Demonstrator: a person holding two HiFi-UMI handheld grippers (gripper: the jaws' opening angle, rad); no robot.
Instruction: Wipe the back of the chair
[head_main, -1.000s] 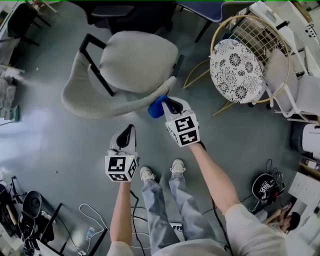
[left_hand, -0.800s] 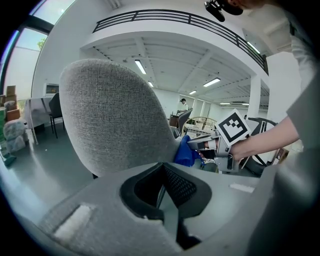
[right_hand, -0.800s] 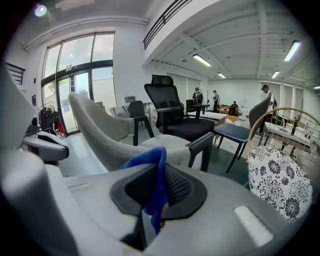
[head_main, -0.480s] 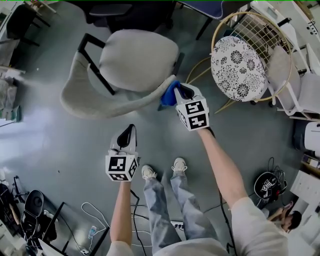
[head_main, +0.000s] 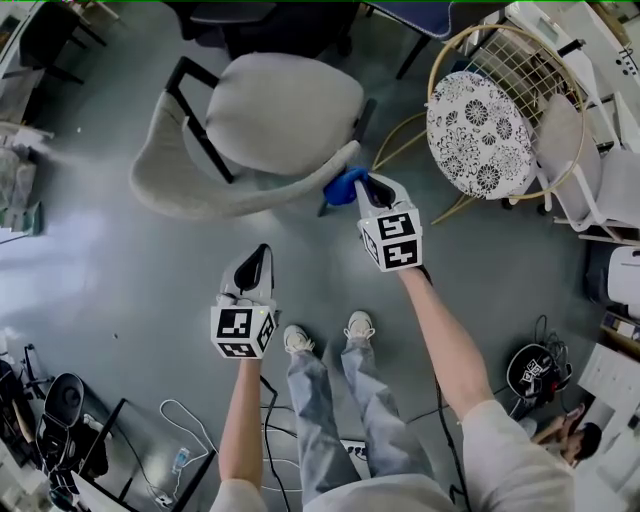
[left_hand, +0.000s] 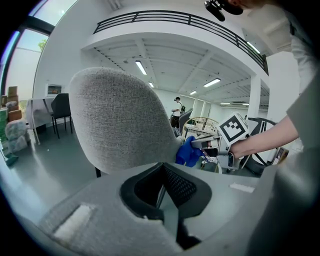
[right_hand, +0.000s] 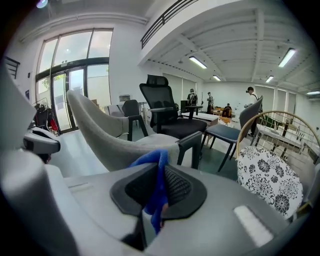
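Right gripper (head_main: 365, 188) pinches bunched blue cloth (head_main: 345, 186), judged soft and light, against firm upholstered chair back (head_main: 220, 205), 5 o'clock of seat (head_main: 285, 112). Left gripper (head_main: 252, 268): jaws together, empty.

Grey fabric chair (head_main: 280, 115) with curved back (head_main: 200, 203), crumpled blue cloth (head_main: 345, 186) seemingly against its right end.

right gripper (right_hand: 159, 192) jaws clamped on blue cloth (right_hand: 156, 187), cloth against grey chair back (right_hand: 107, 137), floral round chair (right_hand: 267, 180) at right
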